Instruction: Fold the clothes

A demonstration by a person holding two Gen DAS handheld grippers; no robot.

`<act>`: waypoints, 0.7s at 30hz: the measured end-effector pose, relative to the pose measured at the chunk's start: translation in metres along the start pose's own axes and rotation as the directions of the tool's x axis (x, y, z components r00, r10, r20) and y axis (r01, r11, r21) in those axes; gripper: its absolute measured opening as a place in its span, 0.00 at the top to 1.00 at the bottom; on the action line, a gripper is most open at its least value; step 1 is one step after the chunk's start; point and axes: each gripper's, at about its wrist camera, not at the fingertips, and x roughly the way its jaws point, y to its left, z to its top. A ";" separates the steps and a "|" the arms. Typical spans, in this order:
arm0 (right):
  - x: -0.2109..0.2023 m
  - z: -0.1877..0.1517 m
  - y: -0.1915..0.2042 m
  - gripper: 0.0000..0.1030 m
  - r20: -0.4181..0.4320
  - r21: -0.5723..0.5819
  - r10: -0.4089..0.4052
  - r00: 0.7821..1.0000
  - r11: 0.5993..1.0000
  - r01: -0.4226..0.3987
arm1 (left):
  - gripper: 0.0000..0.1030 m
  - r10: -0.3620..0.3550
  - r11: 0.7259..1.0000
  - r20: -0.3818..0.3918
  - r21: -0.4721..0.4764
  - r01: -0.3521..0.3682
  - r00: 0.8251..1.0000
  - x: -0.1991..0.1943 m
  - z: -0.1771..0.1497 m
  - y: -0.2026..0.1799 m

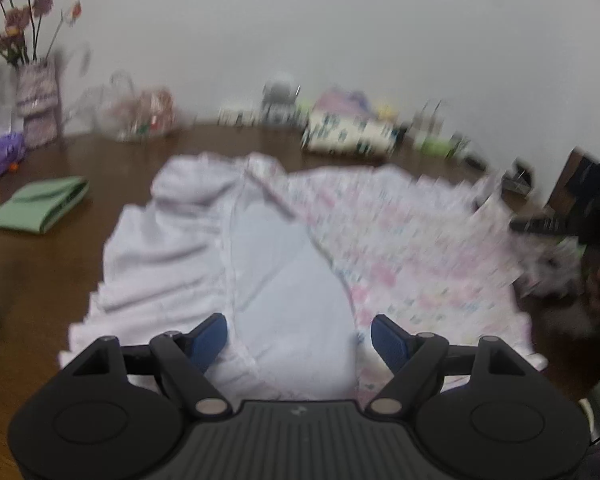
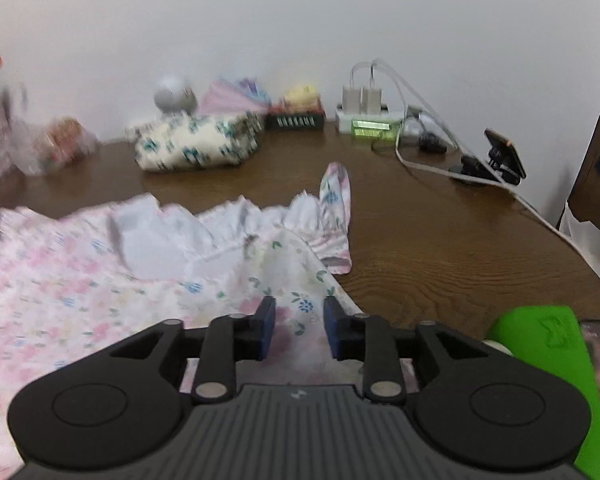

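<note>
Bench (image 2: 440, 248): brown wood, it carries everything; a bare part lies ahead and to the right of the right tool.
Garment (image 1: 400, 248): a floral piece of clothing with a plain white inner side (image 1: 292, 288) and a frilled edge. It lies spread on the bench, directly below and ahead of both tools, partly turned over so the white side shows.
Handling, a judgement: the cloth looks thin, light and very soft. It will sag and wrinkle when lifted and will not keep any shape. It is not fragile, and probably not slippery for the ribbed pads.
Where to hold, a judgement: at an outer edge or a corner, one tool on each side, so that the fold stays straight. The frilled hem (image 2: 236, 220) ahead of the right tool gives a thicker place for the pads.
Sleeve (image 2: 336, 216): it stands out ahead and slightly right of the right tool, over the bare wood.
Folded green cloth (image 1: 40, 204): far to the left of the left tool, apart from the garment.
Left tool (image 1: 300, 338): jaws wide apart over the white part, nothing between the pads.
Right tool (image 2: 300, 328): jaws partly apart with floral cloth seen in the gap; the pads do not press on it, so it holds nothing.
</note>
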 end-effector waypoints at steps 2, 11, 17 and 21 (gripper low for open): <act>-0.018 -0.007 0.001 0.67 0.006 -0.026 0.096 0.995 0.995 -0.095 | 0.22 -0.023 1.000 0.028 0.015 0.023 0.999 -0.013 -0.002 0.006; -0.096 -0.051 0.047 0.40 -0.115 -0.352 0.563 0.818 0.747 -0.564 | 0.22 -0.087 0.993 -0.003 0.081 0.087 0.996 -0.048 -0.028 0.025; -0.096 -0.062 0.070 0.44 -0.178 -0.392 0.582 0.793 0.697 -0.600 | 0.22 -0.157 0.977 -0.011 0.145 0.157 0.988 -0.058 -0.042 0.017; -0.089 -0.066 0.072 0.48 -0.197 -0.383 0.570 0.798 0.704 -0.598 | 0.22 -0.161 0.965 -0.016 0.206 0.160 0.987 -0.050 -0.046 0.007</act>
